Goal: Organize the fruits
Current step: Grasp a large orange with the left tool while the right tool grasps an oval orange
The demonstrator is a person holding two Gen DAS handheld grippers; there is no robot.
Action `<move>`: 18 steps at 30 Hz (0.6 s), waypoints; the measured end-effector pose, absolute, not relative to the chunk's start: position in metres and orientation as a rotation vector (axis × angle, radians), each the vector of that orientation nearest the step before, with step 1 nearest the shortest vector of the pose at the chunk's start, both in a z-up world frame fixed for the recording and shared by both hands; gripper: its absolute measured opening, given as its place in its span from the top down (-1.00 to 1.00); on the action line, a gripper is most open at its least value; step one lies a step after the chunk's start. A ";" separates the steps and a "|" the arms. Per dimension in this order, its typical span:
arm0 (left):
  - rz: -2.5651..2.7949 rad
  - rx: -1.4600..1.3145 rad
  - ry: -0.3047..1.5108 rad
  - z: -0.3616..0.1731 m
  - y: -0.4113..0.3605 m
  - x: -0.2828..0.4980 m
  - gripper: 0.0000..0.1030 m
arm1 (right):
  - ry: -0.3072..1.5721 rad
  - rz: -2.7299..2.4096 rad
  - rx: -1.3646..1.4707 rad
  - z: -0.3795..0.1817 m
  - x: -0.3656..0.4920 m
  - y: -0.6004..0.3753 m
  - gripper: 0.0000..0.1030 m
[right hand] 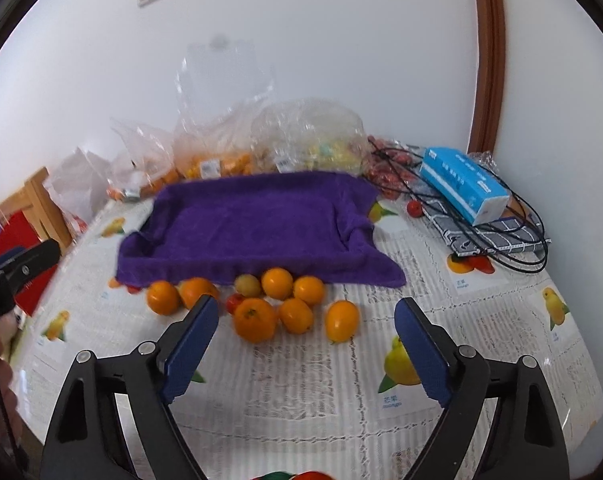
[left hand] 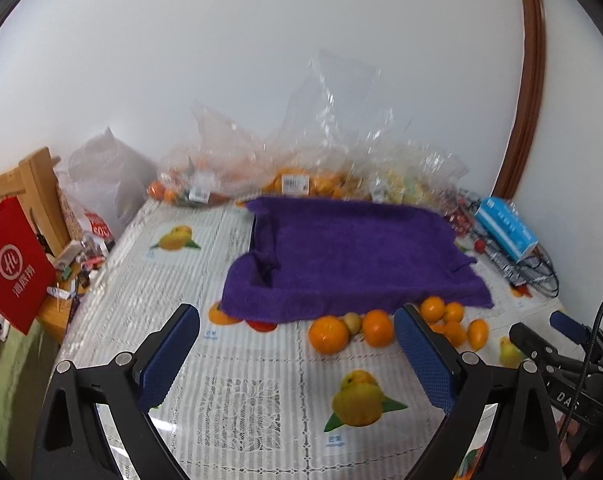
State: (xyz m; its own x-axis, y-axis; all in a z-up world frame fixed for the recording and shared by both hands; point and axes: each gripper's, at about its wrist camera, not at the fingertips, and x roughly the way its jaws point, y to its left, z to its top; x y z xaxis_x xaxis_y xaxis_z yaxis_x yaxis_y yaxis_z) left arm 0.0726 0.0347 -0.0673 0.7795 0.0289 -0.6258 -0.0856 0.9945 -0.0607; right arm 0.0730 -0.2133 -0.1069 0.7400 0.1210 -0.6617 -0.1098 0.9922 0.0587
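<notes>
Here both grippers hang over the table (right hand: 381, 420) with jaws spread and nothing between the pads. Seen from the left gripper (left hand: 297, 354), a red bag (left hand: 11, 260) hangs far off to its left beside a wooden rack (left hand: 41, 188); straight ahead of its fingers lies bare printed tablecloth, and beyond that a purple towel (left hand: 353, 252) draped over a tray. Just ahead and to the right of this gripper, by its right finger, sit loose oranges (left hand: 328, 335) along the towel's near edge, a small pale fruit among them. Farther right, the right gripper's black body shows at the edge of that view, well apart from the fruit. Behind the towel, clear bags (left hand: 301, 152) of fruit are piled against the wall, and a blue box (left hand: 505, 228) lies to the far right of them. From the right gripper (right hand: 305, 346), the left gripper's dark tip pokes in at the far left. Ahead of its left finger are two oranges (right hand: 163, 297), partly hidden by that pad; dead ahead between the fingers sit the biggest orange (right hand: 255, 319), a small red fruit (right hand: 234, 302) touching it, a pale fruit (right hand: 248, 285), and four more orange fruits clustered to the right, the outermost an oval one (right hand: 342, 320). All lie on the cloth, outside the towel (right hand: 253, 224), touching or just beside its near hem. Right of the towel rest dark cables (right hand: 513, 240) and the box (right hand: 463, 186).
</notes>
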 end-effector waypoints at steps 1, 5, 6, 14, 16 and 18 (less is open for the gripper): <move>0.065 -0.082 0.686 -0.074 0.035 0.076 -0.90 | 0.731 0.121 0.007 -0.113 0.075 -0.215 -0.66; 0.078 -0.075 0.749 -0.099 0.036 0.093 -0.69 | 0.796 0.124 0.015 -0.144 0.093 -0.222 -0.38; 0.077 -0.078 0.765 -0.105 0.037 0.097 -0.66 | 0.813 0.124 0.022 -0.150 0.098 -0.225 -0.33; 0.052 -0.081 0.828 -0.138 0.033 0.118 -0.56 | 0.867 0.128 0.112 -0.184 0.127 -0.245 -0.05; 0.032 -0.092 0.836 -0.142 0.031 0.123 -0.54 | 0.878 0.131 0.110 -0.189 0.135 -0.246 -0.01; 0.023 -0.094 0.848 -0.147 0.028 0.128 -0.54 | 0.895 0.133 0.103 -0.195 0.142 -0.245 0.07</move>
